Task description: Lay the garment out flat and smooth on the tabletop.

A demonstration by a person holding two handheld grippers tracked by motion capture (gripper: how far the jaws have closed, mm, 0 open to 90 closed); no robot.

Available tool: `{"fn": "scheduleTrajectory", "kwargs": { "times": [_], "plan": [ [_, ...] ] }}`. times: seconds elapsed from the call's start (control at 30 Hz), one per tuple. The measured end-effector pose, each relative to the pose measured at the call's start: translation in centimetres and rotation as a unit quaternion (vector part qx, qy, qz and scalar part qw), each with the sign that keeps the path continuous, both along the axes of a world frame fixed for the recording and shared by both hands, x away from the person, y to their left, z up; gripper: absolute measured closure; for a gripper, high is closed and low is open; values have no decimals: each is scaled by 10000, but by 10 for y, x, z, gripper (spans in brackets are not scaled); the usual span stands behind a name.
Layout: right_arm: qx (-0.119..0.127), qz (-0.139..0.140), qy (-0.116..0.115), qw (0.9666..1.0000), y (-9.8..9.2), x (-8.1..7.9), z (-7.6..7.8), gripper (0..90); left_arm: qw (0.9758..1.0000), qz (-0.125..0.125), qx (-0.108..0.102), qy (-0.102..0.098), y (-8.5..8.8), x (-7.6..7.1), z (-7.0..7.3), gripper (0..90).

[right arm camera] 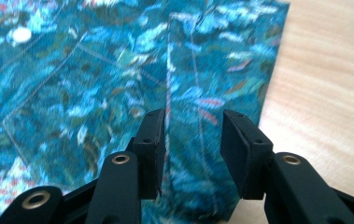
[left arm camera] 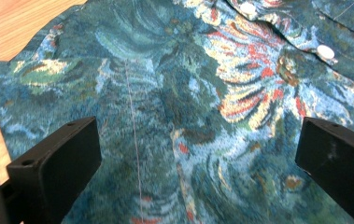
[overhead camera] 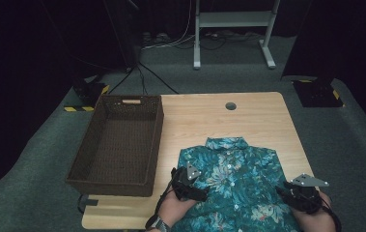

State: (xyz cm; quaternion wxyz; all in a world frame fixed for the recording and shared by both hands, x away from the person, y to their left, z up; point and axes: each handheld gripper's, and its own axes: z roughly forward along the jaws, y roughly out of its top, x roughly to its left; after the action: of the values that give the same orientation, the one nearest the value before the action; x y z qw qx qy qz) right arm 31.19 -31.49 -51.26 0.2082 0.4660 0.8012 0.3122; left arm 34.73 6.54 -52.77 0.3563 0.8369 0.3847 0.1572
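Two grippers work one garment: a teal floral shirt (overhead camera: 241,186) lying buttoned and face up on the wooden table (overhead camera: 248,116), collar at 12 o'clock, hem hanging over the near edge at 6 o'clock.

Starting at the left, a dark woven basket (overhead camera: 115,145) sits at 9 o'clock of the shirt, just beside it and with nothing inside.

Next comes the left gripper (overhead camera: 190,186), low over the shirt's left flank at about 8 o'clock of the garment. In the left gripper view its jaws stand wide apart over the cloth, with a seam and two white buttons (left arm camera: 326,51) ahead at 1 o'clock; nothing is pinched between them.

Farther right, the right gripper (overhead camera: 299,193) hovers at the shirt's right side, about 4 o'clock. The right gripper view shows its jaws partly open, straddling a folded side edge (right arm camera: 184,93) that runs toward 12 o'clock, with bare table at 3 o'clock; the pads do not seem to press the fabric.

My reading: the folding is at the stage of taking hold of the lower sides. Each claw would next need to sink onto the cloth and close on an edge layer before lifting. The basket looks like the likely destination.
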Motion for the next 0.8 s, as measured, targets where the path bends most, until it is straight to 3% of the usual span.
{"fn": "scheduleTrajectory", "kwargs": {
  "times": [0.27,0.4,0.53,0.57,0.63,0.7,0.73,0.8],
  "plan": [
    [162,-125,31,9998,-2,21,0,602,9998,160,-118,4,6,22,10,4],
    [65,2,78,9999,5,23,-9,598,9997,214,-89,73,7,32,12,4],
    [-30,138,112,9998,10,21,-13,590,9988,387,-202,222,9,40,16,11],
    [-59,155,103,9998,10,21,-13,588,9986,404,-227,269,10,42,18,33],
    [-76,191,95,9997,11,20,-15,588,9980,475,-272,324,12,45,21,207],
    [-21,184,90,9998,10,20,-15,589,9978,622,-77,216,11,48,23,292],
    [-7,194,74,9998,9,20,-15,592,9978,648,34,154,10,49,24,376],
    [33,224,55,9997,8,18,-16,594,9962,839,209,80,7,52,26,469]
  ]
}}
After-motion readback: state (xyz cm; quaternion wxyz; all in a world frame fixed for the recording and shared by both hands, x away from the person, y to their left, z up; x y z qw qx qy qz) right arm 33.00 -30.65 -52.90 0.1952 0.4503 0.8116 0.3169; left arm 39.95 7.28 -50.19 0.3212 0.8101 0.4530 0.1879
